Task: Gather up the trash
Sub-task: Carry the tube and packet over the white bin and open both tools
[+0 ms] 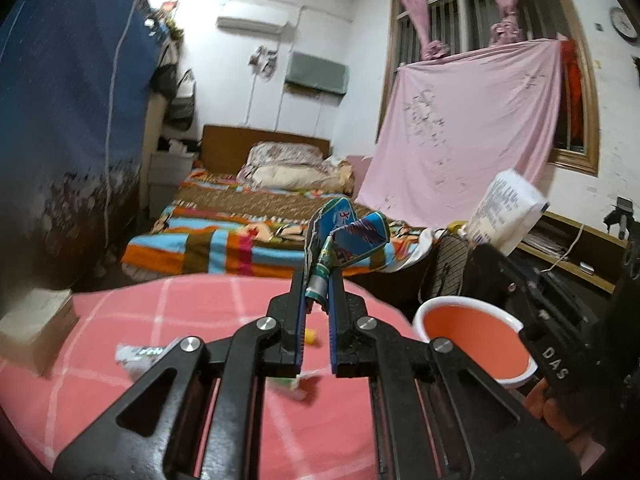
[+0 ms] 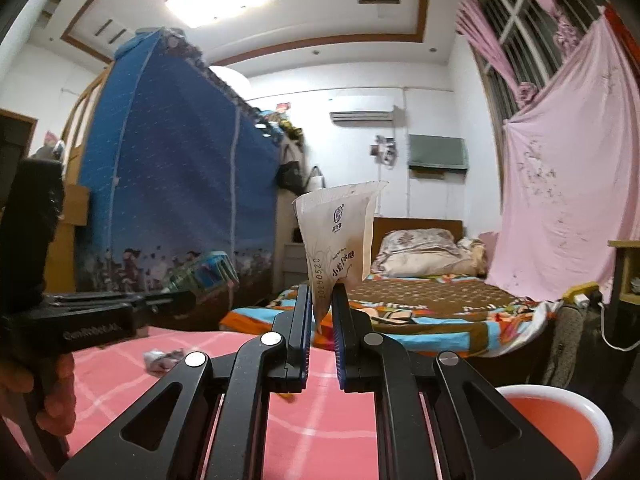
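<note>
My left gripper (image 1: 318,280) is shut on a crumpled blue and teal snack wrapper (image 1: 346,236), held up above the pink checked table (image 1: 192,312). My right gripper (image 2: 322,296) is shut on a white paper sachet (image 2: 340,232) with printed text, which stands upright between the fingers. That same sachet (image 1: 506,210) shows at the right of the left wrist view, above the right gripper's body. The blue wrapper (image 2: 206,270) and the left gripper appear at the left of the right wrist view. An orange bin with a white rim (image 1: 476,332) (image 2: 560,428) stands beside the table.
Loose wrappers lie on the table: a silver one (image 1: 140,354) (image 2: 162,358), a green one (image 1: 298,384) and a small yellow bit (image 1: 311,336). A box (image 1: 32,320) sits at the table's left edge. Behind are a bed (image 1: 240,232) and a blue wardrobe (image 2: 172,184).
</note>
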